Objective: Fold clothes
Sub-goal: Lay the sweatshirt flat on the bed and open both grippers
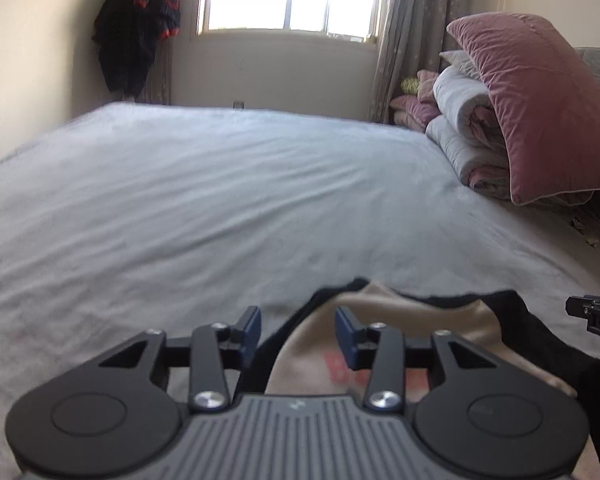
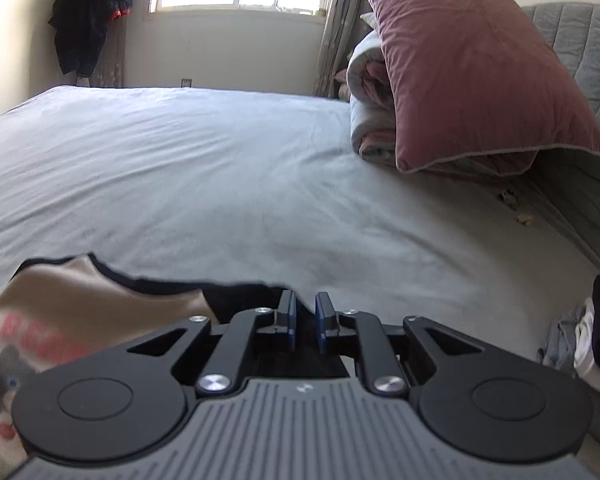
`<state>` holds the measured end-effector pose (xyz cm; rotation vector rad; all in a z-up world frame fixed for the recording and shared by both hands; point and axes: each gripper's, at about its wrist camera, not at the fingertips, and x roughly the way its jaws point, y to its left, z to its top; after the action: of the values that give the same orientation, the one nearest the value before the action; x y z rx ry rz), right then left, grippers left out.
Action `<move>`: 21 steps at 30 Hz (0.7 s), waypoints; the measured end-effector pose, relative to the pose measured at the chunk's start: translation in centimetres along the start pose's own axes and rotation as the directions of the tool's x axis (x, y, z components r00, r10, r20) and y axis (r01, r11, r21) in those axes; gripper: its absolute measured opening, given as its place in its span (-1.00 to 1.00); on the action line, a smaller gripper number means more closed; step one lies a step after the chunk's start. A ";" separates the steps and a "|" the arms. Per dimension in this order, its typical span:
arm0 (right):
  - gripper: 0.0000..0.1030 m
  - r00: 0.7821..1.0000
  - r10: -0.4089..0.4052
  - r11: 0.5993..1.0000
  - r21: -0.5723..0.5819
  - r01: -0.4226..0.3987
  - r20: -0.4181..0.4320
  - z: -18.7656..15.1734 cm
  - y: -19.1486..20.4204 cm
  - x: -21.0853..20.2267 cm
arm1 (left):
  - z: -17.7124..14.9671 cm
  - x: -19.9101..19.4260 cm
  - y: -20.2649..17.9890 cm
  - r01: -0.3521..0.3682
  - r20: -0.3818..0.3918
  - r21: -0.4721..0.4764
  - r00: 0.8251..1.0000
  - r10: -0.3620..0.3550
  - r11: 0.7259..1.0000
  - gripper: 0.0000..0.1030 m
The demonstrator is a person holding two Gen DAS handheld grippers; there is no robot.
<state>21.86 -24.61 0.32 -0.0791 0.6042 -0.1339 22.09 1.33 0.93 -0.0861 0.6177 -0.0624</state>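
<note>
Beige-and-black garment (image 1: 384,320) lies at bed (image 1: 220,200) near edge, six o'clock; left tongs (image 1: 298,334) spread wide over it, right tongs (image 2: 304,322) nearly closed, nothing seen pinched, so thin hem may be missed or only one layer lifted.
</note>
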 end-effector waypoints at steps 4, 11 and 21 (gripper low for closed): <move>-0.27 1.000 -0.006 1.000 -0.014 0.006 -0.013 -1.5 -0.9 -1.8 | -1.6 -0.7 1.3 0.011 -0.103 -0.044 0.995 -0.016 0.999 0.07; -0.27 0.995 0.041 0.999 0.024 -0.039 -0.091 -3.5 -2.9 -4.2 | -4.5 -3.8 3.5 0.007 -0.247 -0.059 0.969 -0.022 0.998 0.18; -0.22 0.941 0.236 0.971 0.095 -0.219 -0.242 -8.8 -3.7 -11.9 | -8.1 -10.2 8.4 0.046 -0.346 -0.248 0.929 -0.132 0.968 0.19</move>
<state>6.75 -26.81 0.18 0.0747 0.8578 0.0622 9.36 10.01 -0.56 -0.3402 0.9892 -0.0944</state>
